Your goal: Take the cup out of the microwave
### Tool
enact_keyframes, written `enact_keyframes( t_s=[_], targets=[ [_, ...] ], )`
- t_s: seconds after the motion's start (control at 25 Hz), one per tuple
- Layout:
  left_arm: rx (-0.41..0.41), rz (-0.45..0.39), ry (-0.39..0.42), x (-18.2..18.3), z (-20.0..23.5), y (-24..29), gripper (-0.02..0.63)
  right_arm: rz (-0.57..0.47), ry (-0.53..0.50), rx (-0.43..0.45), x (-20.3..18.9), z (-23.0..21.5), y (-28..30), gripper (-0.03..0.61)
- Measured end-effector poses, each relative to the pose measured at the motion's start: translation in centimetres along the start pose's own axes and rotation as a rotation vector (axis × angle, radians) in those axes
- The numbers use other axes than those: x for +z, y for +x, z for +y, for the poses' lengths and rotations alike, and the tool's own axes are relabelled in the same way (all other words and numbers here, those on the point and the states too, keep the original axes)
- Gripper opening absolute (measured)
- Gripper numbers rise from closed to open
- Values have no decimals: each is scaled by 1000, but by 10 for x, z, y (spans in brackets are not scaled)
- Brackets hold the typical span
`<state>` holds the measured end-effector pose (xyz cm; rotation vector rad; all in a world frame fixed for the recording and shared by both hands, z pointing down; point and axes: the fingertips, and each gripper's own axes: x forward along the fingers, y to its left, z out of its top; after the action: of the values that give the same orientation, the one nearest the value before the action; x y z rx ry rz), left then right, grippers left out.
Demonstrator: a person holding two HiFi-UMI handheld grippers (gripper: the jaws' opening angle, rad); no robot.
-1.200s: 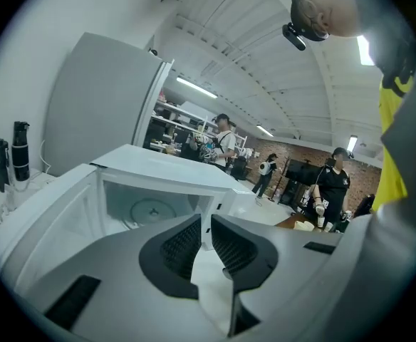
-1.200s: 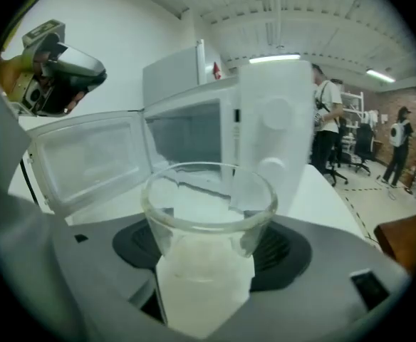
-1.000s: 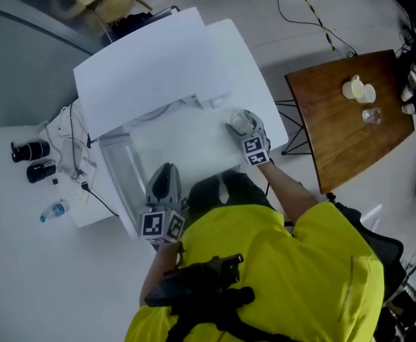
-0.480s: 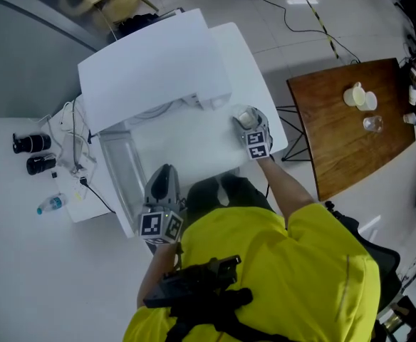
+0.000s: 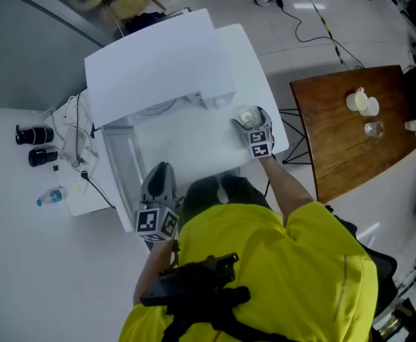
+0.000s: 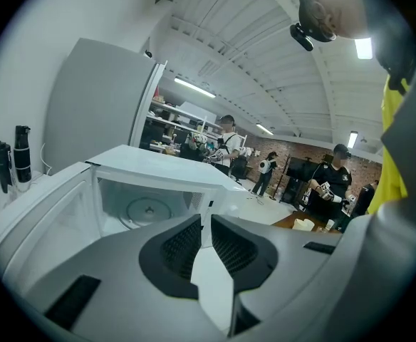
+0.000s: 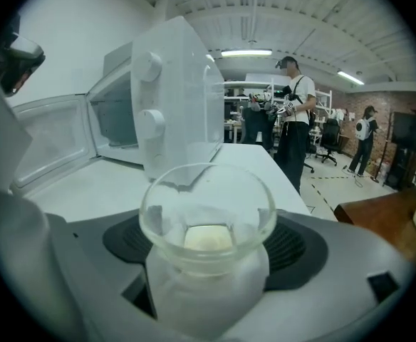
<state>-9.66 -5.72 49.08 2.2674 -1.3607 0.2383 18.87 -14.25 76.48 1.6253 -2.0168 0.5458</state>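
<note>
The clear glass cup [image 7: 208, 219], with something pale in its bottom, stands on the white table in front of the microwave's control panel [image 7: 172, 91]. My right gripper [image 7: 208, 242] has a jaw on either side of it; the jaws are opening and the pads [image 7: 126, 237] stand just off the glass. From the head view, cup [image 5: 248, 117] and right gripper [image 5: 246, 120] sit near the table's right edge. The white microwave [image 5: 158, 63] has its door [image 5: 121, 168] swung open to the left, turntable [image 6: 149, 209] bare. My left gripper [image 6: 202, 223] hovers by the door, shut on nothing.
A brown wooden table [image 5: 343, 148] at the right carries pale cups [image 5: 361, 102] and a glass [image 5: 372, 129]. Left of the microwave lie black lenses [image 5: 33, 135], cables [image 5: 73, 144] and a water bottle [image 5: 51, 198]. Several people stand in the room behind.
My right gripper has shifted a little toward the table's right edge and settled lower with the cup. The left gripper has stayed where it was.
</note>
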Motion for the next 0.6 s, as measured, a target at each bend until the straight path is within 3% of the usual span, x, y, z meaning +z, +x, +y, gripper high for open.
enact_keyframes(
  t_s=[0.12, 0.28, 0.36, 0.44, 0.6],
  targets=[
    [1, -17, 6, 8, -3, 3, 43, 2, 24, 18, 1, -1, -31, 465],
    [25, -49, -7, 21, 1, -1, 43, -5, 96, 76, 4, -1, -123, 451],
    [47, -68, -12, 30, 10, -5, 43, -50, 146, 116, 30, 2, -165, 377],
    [74, -89, -22, 38, 18, -13, 43, -126, 175, 172, 76, 11, -199, 264],
    [115, -173, -38, 68, 24, -33, 43, -343, 107, 260, 198, 38, -243, 6]
  ],
)
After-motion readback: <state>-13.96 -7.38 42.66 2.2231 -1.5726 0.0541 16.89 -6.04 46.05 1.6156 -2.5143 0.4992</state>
